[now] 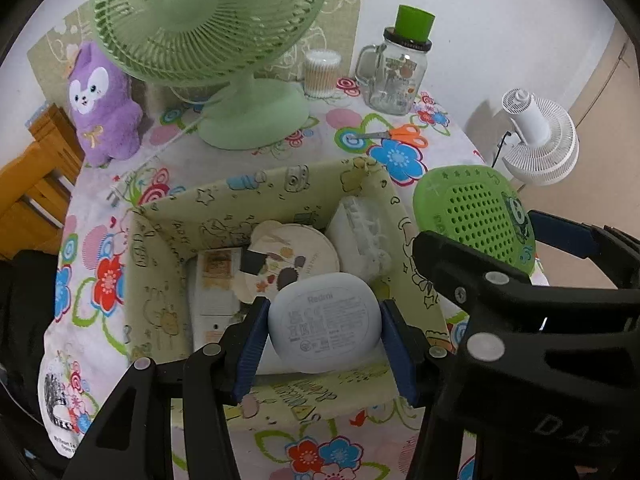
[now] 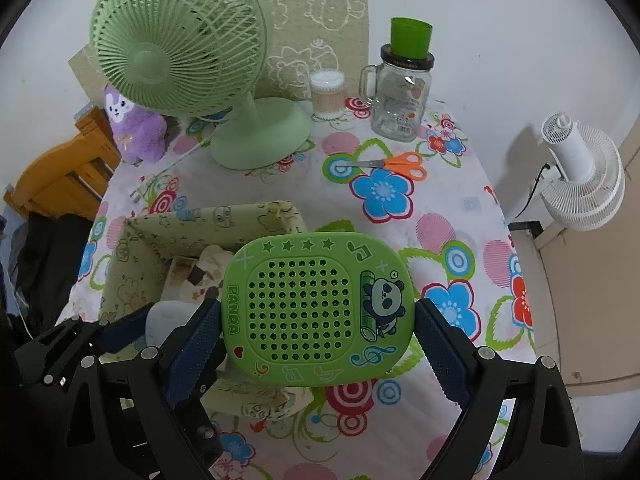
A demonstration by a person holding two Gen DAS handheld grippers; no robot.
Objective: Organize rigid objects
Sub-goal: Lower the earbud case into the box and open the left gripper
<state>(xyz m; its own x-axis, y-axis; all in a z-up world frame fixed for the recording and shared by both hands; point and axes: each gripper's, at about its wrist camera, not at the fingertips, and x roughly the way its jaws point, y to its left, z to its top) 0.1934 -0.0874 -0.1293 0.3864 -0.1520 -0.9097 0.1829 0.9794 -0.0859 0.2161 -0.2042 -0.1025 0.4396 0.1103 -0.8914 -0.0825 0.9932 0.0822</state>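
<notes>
My left gripper (image 1: 324,320) is shut on a pale blue Redmi earbud case (image 1: 322,322) and holds it over the open green fabric box (image 1: 280,184). The box holds a round flat tin (image 1: 296,252), a white plastic piece (image 1: 360,236) and a card. My right gripper (image 2: 318,320) is shut on a green perforated panda case (image 2: 318,308), held above the table at the box's right side (image 2: 216,220). The panda case also shows in the left wrist view (image 1: 476,212), with the right gripper's black frame in front of it.
A green desk fan (image 1: 212,28) and a purple plush (image 1: 104,108) stand behind the box. Orange scissors (image 2: 396,165), a glass mug jar with a green cup on top (image 2: 402,96) and a cotton swab tub (image 2: 328,94) lie at the back right. A white fan (image 2: 580,176) stands off the table.
</notes>
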